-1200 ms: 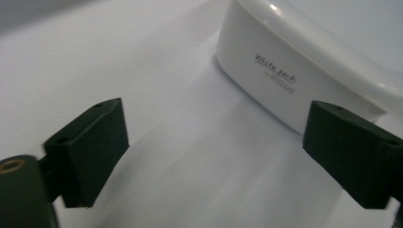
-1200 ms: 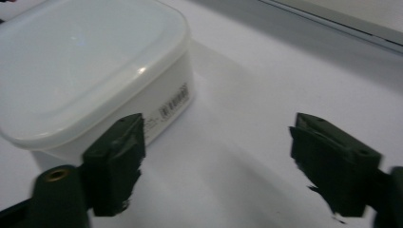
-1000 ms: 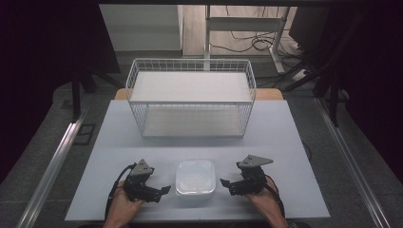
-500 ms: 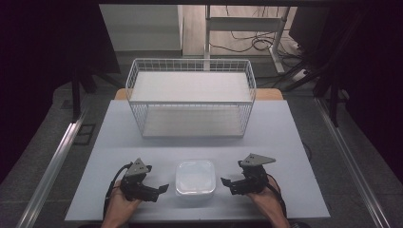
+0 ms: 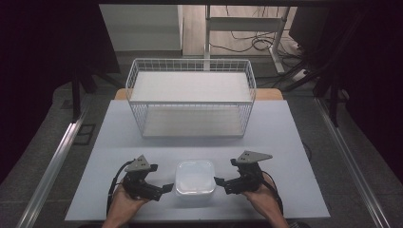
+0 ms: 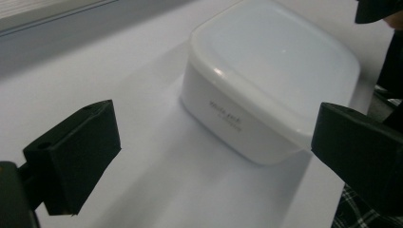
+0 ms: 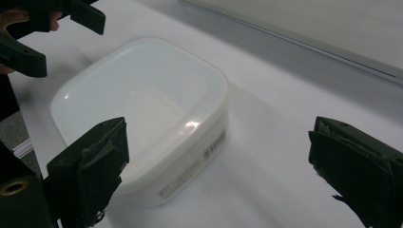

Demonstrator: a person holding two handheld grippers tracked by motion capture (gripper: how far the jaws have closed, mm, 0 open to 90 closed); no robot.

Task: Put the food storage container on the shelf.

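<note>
Now, from the high view I see the white container near the front edge of the tabletop, between my left gripper and right gripper, both just beside it. Left gripper view: the jaws stand wide apart, released, the container ahead. Right gripper view: the jaws are also released, the container beside one jaw.

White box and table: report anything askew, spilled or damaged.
Nothing stands out. The white box sits flat on the table, lid seated evenly, with no spill or crack showing. The wire basket stands upright behind it.
</note>
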